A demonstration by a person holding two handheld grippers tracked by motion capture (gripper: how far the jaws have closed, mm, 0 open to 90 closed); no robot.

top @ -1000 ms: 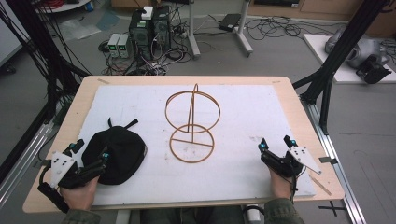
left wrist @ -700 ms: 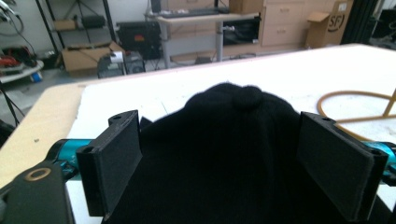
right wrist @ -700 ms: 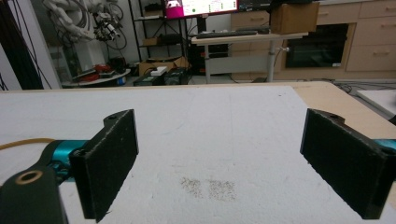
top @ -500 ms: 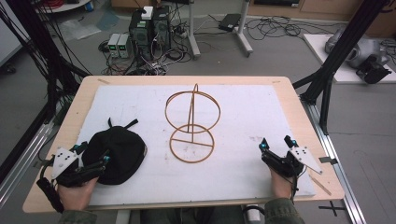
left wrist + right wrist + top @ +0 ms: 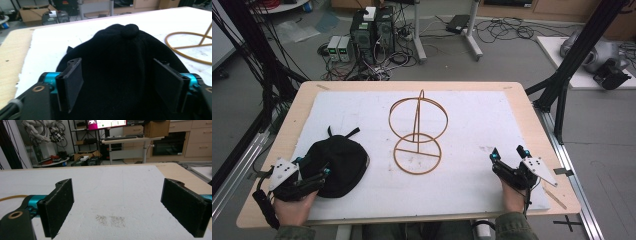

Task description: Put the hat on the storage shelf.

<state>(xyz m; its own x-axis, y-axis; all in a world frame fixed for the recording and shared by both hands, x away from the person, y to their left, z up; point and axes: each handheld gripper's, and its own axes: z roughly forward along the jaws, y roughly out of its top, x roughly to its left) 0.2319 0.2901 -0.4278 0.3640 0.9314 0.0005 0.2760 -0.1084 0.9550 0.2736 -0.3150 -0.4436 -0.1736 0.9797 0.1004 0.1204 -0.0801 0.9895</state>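
The left tongs (image 5: 314, 176) sit low at the near left corner of the tabletop (image 5: 532, 117), their jaws straddling the near rim of a black cap (image 5: 337, 162). The jaws have just been closing in on the cap between them, yet in the left gripper view the pads (image 5: 72, 82) seem not to press the cloth, so the tongs read as released around it, likely lined up for a pinch. The cap is soft, finely woven fabric, domed, with a small button at its crown (image 5: 129, 29). Just beside it, near the middle of the white foam sheet, stands a thin brass-coloured wire stand (image 5: 417, 132) of hoops and an upright. The right tongs (image 5: 508, 161) rest at the near right corner, released and holding nothing
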